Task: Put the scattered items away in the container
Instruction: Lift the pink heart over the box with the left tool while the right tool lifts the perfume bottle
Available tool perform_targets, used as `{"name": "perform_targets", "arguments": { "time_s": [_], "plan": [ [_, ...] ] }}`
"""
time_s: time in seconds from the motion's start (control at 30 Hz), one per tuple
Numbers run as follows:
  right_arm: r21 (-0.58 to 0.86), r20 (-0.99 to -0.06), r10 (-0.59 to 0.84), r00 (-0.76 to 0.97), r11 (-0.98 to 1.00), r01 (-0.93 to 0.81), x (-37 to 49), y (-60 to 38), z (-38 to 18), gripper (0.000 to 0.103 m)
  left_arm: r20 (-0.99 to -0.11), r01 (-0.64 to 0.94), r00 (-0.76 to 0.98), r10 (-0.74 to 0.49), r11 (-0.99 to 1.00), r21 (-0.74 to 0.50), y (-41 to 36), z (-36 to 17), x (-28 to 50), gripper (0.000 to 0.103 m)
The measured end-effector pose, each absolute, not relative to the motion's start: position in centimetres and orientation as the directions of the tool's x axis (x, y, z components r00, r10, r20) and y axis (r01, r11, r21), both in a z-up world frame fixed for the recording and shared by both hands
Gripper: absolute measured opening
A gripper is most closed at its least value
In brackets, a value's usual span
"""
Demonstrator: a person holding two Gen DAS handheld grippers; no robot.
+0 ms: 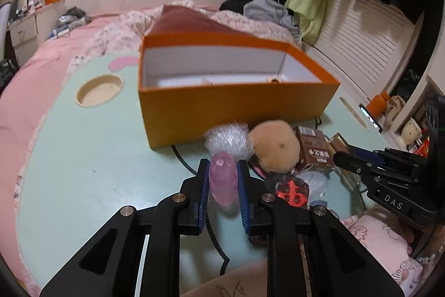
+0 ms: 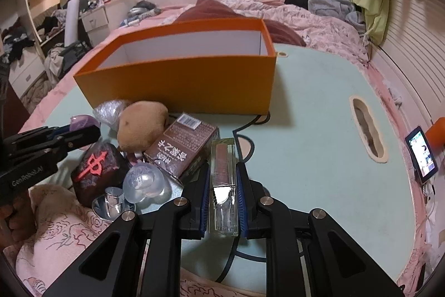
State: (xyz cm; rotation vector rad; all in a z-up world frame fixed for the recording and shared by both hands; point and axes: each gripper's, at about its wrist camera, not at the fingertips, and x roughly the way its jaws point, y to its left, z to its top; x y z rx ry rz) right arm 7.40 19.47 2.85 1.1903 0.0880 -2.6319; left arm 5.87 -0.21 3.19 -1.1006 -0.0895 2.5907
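Black linkage arms and blue ribbed pads fill the near edge of both views. My left gripper [image 1: 222, 177] has a pink, translucent, rounded oblong piece [image 1: 223, 181] between its pads, pinched at the sides; my right gripper [image 2: 222, 183] is clamped on a clear, square-sided lipstick tube [image 2: 223, 180] with a mirror-bright middle. So I read both picks as made and the carry as next: each hand needs lifting over the near wall of the orange box [image 1: 236, 107] and letting go above its white inside. That cardboard box sits open-topped on the pale green table [image 1: 83, 157]. Just in front of the box lie a crinkly clear wrap [image 1: 228, 139], a fuzzy tan plush [image 1: 274, 148], a brown carton [image 1: 315, 152], a dark block with red mark [image 2: 97, 169], a soft clear blob [image 2: 144, 181] and a chrome cap [image 2: 112, 201].
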Motion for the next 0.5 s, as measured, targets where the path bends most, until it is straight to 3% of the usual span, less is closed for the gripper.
{"name": "perform_targets", "arguments": {
  "time_s": [0.23, 0.5],
  "plan": [
    [0.02, -0.699, -0.21, -0.684, -0.961, 0.275, 8.2, 18.8, 4.3, 0.016, -0.648, -0.27, -0.684, 0.335, -0.941, -0.202, -1.0, 5.4, 5.9, 0.02],
    [0.111, -0.619, -0.292, -0.729, -0.952, 0.286, 5.7, 18.9, 8.6, 0.016, -0.607, -0.278, -0.698, 0.38, -0.925, -0.259, -1.7, 9.0, 2.3, 0.02]
  ]
}}
